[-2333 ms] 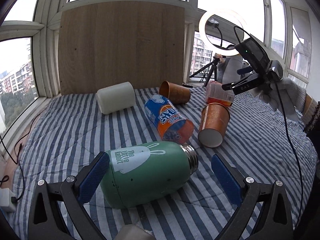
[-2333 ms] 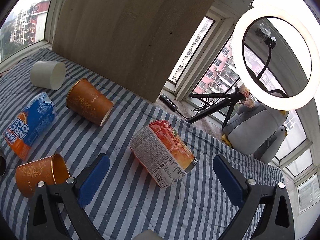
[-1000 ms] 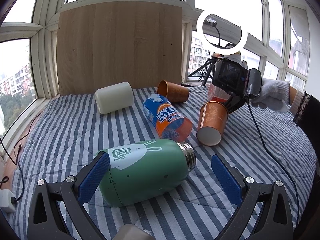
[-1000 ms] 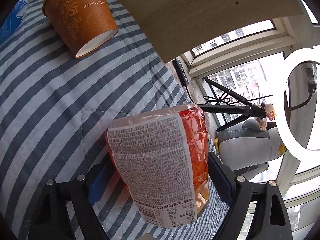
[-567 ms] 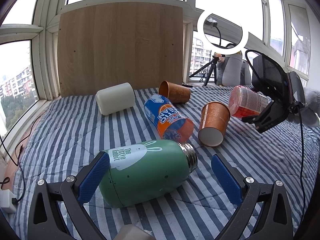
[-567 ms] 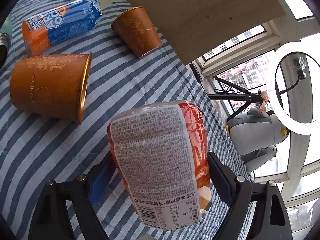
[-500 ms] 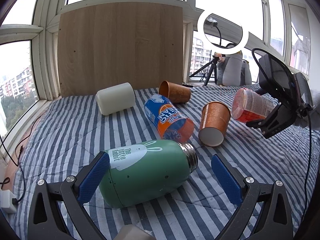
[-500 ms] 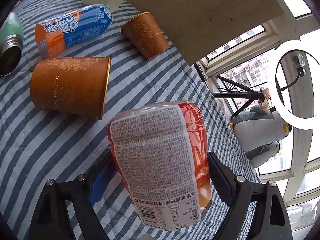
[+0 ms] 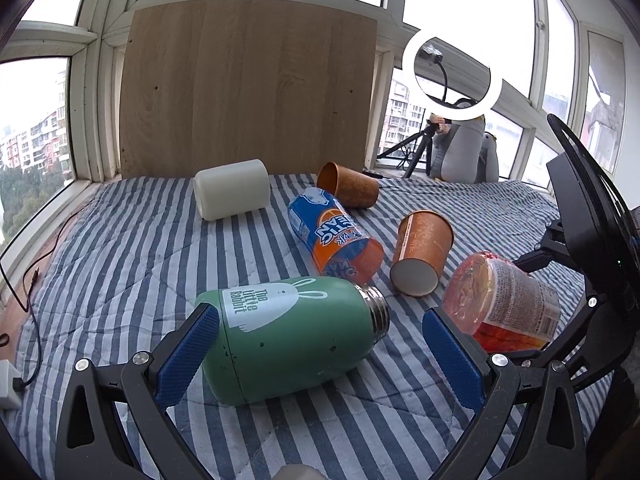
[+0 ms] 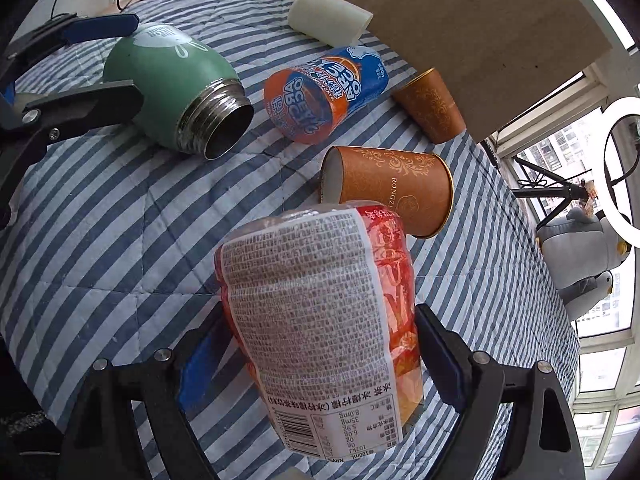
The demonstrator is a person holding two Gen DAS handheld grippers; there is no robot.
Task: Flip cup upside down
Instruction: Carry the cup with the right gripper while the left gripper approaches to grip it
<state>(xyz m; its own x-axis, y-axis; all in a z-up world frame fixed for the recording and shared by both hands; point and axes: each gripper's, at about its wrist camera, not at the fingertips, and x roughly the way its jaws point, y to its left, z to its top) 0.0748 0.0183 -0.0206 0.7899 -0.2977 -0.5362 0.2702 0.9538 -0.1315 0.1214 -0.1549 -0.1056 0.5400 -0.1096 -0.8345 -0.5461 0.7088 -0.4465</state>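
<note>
Left wrist: left gripper [image 9: 320, 350] is sitting wide open, straddling the green flask [image 9: 294, 334].

Right wrist: right gripper [image 10: 316, 354] is clamping the red cup [image 10: 320, 320] mid-wall, lifted clear. Probably light with a thin, slick wrapper; squeeze gently.

- You're in a home sunroom: windows [image 9: 36, 128] all round, apartment blocks outside.
- Striped quilt [image 9: 132, 248], ring light [image 9: 452, 76], plush penguin [image 10: 576, 256].
</note>
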